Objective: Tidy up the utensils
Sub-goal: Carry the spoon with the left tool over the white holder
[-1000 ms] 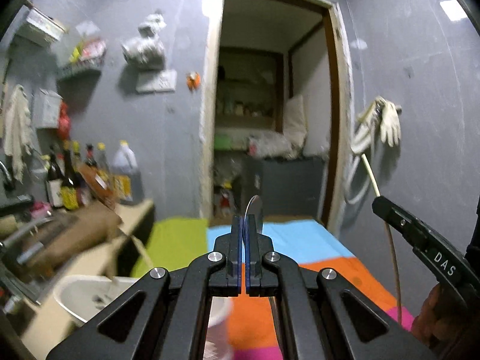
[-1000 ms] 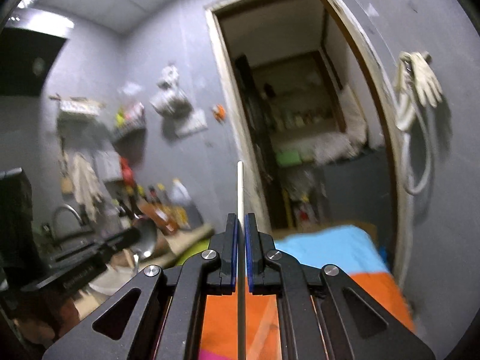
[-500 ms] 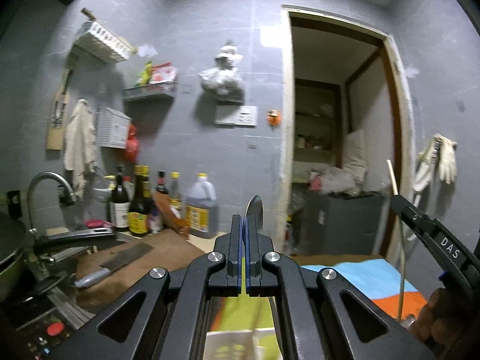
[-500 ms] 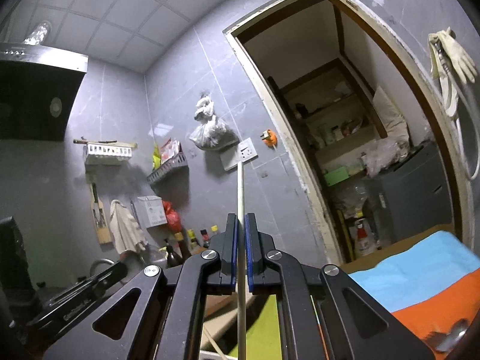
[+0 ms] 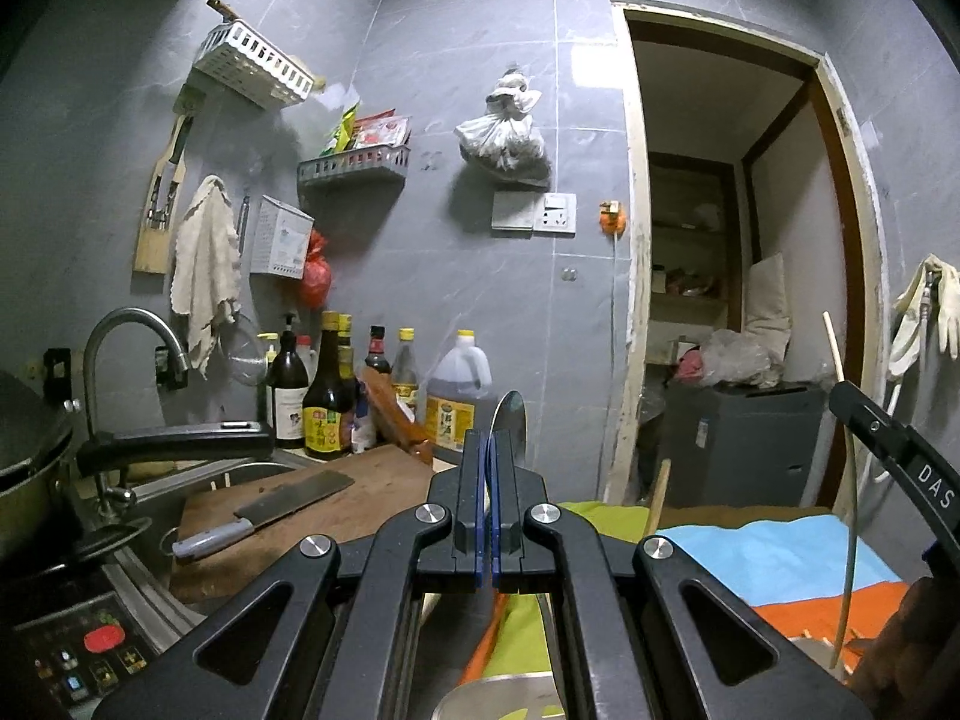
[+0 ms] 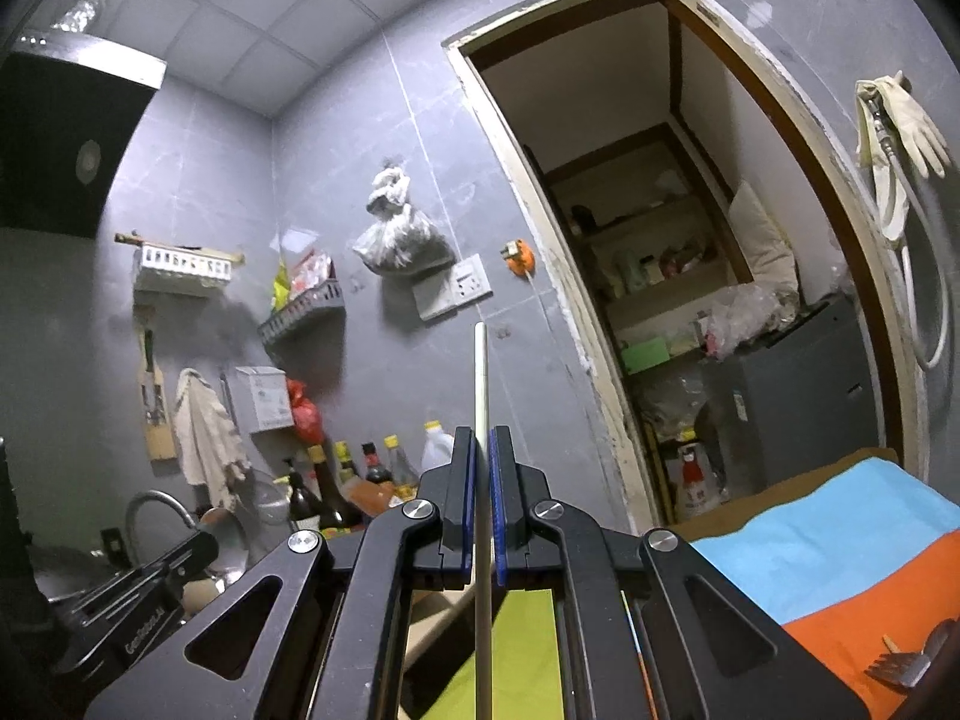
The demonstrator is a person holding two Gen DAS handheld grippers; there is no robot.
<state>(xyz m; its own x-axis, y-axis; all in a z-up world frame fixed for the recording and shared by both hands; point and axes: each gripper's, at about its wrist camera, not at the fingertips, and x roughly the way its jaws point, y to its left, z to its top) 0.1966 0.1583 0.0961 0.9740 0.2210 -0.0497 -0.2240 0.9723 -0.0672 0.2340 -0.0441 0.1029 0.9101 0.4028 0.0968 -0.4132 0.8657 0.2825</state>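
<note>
In the left wrist view our left gripper (image 5: 487,450) pinches a metal spoon (image 5: 510,414) upright for carrying, and in the right wrist view our right gripper (image 6: 483,450) clamps a chopstick (image 6: 482,396) midway, steady above the striped cloth (image 6: 840,546).

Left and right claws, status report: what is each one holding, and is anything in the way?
Left claw shut on shiny metal spoon. Right claw shut on pale wooden chopstick. Nothing blocking either.
</note>
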